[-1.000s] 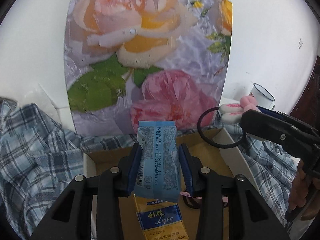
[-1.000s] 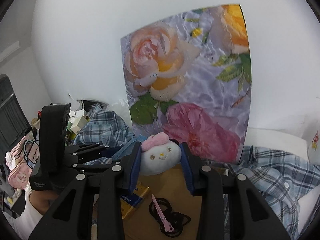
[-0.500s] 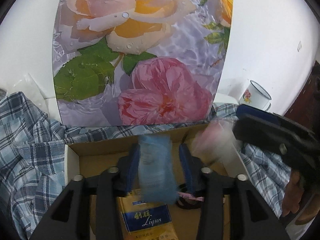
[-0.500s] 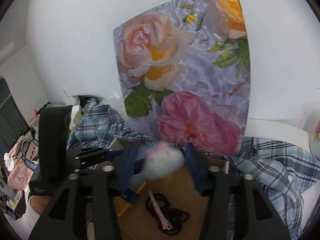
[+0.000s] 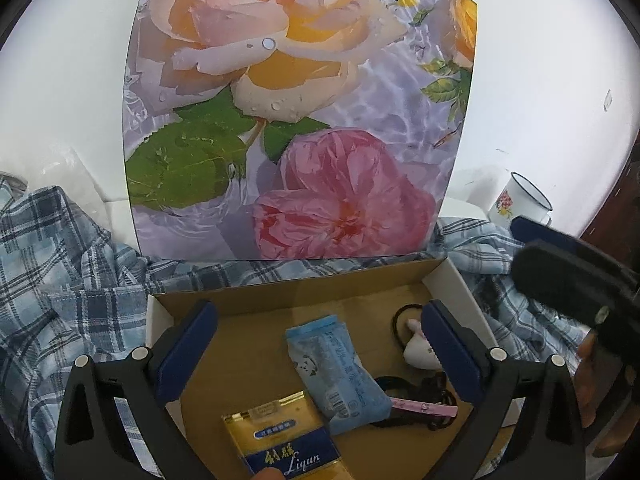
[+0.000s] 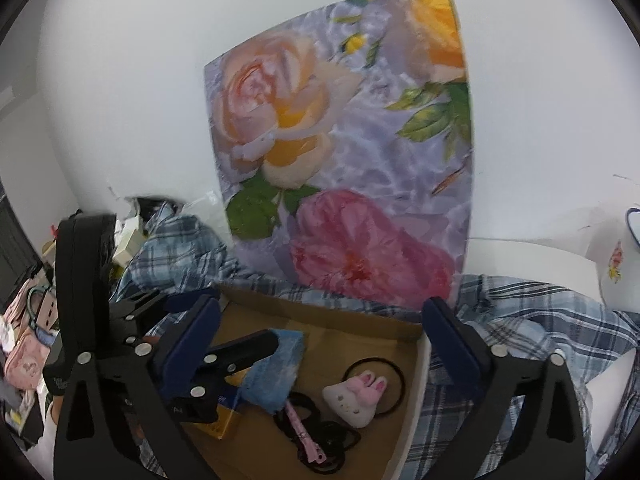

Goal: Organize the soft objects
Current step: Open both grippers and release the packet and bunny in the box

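A light blue tissue pack [image 5: 336,372] lies flat on the floor of the cardboard box [image 5: 280,292], under my left gripper [image 5: 318,344]. Its jaws are opening wide and touch nothing. A white plush bunny on a black hair band [image 6: 356,396] lies at the right side of the box [image 6: 320,312], below my right gripper [image 6: 320,344]. That gripper's jaws are opening too, with nothing pressed between the pads. The blue pack [image 6: 276,372] shows beside the plush in the right wrist view. In the left wrist view the plush [image 5: 416,344] is partly hidden by the right finger.
A yellow and blue packet [image 5: 284,440] lies at the box's near edge. Black hair ties and a pink clip [image 6: 304,428] lie in the box. A blue plaid shirt [image 5: 60,280] surrounds it. A rose picture board [image 5: 300,120] stands behind. An enamel mug [image 5: 520,204] is at the right.
Both grippers went from shut to wide open. The blue pack dropped from the left gripper into the box, and the plush bunny band dropped from the right gripper.
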Demonstrator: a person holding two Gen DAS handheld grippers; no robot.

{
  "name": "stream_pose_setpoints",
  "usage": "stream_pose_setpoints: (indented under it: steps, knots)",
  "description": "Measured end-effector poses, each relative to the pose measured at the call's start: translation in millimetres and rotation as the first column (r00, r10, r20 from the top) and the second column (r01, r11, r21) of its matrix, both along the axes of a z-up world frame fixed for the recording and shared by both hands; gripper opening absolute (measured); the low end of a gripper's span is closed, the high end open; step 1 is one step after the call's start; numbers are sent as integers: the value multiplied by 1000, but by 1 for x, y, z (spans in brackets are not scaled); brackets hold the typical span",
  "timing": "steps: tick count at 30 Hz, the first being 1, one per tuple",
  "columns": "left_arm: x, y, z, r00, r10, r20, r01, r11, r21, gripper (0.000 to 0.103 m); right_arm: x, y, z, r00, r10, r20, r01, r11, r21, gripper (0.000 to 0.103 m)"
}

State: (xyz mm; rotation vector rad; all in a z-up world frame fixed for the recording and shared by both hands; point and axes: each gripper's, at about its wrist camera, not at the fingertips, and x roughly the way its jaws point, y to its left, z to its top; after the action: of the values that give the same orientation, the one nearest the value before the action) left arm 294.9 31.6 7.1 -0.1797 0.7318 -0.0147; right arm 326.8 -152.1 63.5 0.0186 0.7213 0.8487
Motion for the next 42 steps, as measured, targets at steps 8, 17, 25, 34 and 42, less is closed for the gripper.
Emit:
stream_pose_setpoints:
  steps: [8, 17, 25, 34, 42]
  knots:
    - [-3, 2, 4, 1000, 12, 9, -12, 1000, 25, 103, 3, -3, 0, 1000, -19, -6, 19, 1000, -19, 102]
    - [-15, 5, 27, 998, 37, 55, -40, 998, 51, 103, 0, -11, 13, 998, -52, 21, 52, 999, 0, 102]
    - [-31, 4, 55, 993, 42, 110, -50, 996, 69, 103, -11, -13, 32, 997, -50, 65, 49, 999, 17, 102]
    - [-48, 4, 81, 985, 37, 168, -49, 996, 69, 103, -29, -15, 59, 989, -53, 141, 55, 998, -8, 102]
    - [-64, -8, 104, 978, 1, 207, -21, 995, 93, 103, -49, -15, 83, 985, -13, 173, 15, 1000, -9, 102]
